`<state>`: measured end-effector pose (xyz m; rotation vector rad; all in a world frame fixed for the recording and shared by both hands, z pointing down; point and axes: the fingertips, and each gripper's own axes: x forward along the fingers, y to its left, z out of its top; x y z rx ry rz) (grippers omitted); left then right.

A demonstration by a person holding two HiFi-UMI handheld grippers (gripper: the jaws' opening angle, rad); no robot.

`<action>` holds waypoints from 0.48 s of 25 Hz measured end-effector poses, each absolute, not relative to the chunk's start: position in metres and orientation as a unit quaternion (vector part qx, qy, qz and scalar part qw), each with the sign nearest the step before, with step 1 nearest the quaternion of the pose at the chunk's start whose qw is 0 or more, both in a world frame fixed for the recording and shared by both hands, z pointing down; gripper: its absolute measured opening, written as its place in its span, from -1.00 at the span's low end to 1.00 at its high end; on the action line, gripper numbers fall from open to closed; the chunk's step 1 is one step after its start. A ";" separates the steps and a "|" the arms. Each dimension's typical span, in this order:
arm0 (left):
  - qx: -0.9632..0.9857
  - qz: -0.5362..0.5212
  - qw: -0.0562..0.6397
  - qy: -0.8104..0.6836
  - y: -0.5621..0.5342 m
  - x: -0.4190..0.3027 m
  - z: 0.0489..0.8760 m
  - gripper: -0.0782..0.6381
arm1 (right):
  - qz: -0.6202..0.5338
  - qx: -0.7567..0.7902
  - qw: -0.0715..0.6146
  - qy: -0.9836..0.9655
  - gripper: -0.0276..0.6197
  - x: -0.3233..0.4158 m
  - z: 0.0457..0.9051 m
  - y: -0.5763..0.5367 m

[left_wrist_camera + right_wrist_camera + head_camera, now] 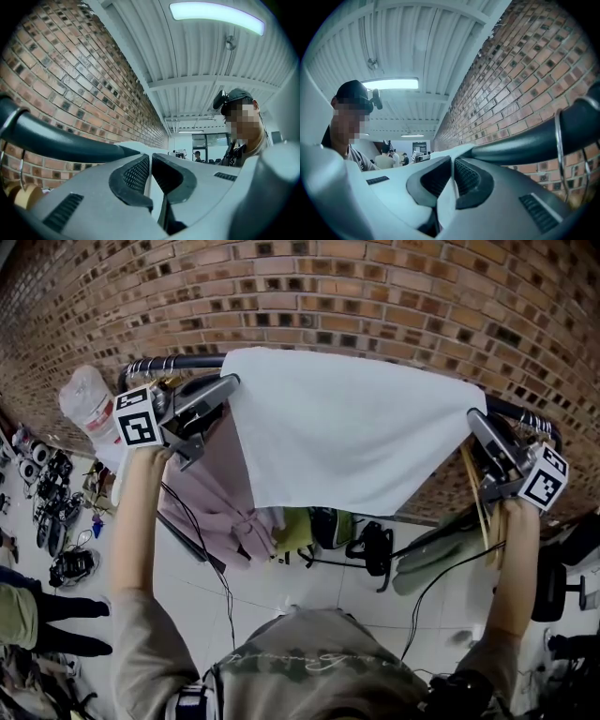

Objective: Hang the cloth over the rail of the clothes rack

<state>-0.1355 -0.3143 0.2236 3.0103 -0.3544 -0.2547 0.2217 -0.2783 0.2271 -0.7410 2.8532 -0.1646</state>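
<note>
**A:** quick q, what are the arms doing here?

**B:** both raised and stretched out in front, spread wide. left forearm [141, 521] runs up the left side, right forearm [517, 568] up the right, each hand wrapped round its tool just below the marker cube [138, 416].

**A:** and the jaws?

**B:** left gripper [225, 382] is pinched tight on the cloth [347, 427] at its top left corner. right gripper [476, 420] is the same at the right corner. each gripper view shows white fabric squeezed between the pads [136, 174].
</note>
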 end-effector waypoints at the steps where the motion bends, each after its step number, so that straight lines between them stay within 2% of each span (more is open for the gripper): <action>1: 0.988 -0.083 0.049 -0.118 -0.315 -0.136 0.224 -0.73 | -0.056 -0.248 0.093 0.962 -0.85 0.223 0.225 -0.276; 5: 0.987 -0.092 0.050 -0.118 -0.313 -0.138 0.221 -0.73 | -0.057 -0.251 0.085 0.963 -0.85 0.224 0.215 -0.274; 9: 0.983 -0.135 0.086 -0.089 -0.317 -0.140 0.219 -0.73 | -0.069 -0.249 0.070 0.964 -0.85 0.224 0.215 -0.277; 12: 0.987 -0.091 0.065 -0.119 -0.326 -0.140 0.237 -0.73 | -0.081 -0.237 0.081 0.965 -0.85 0.223 0.208 -0.276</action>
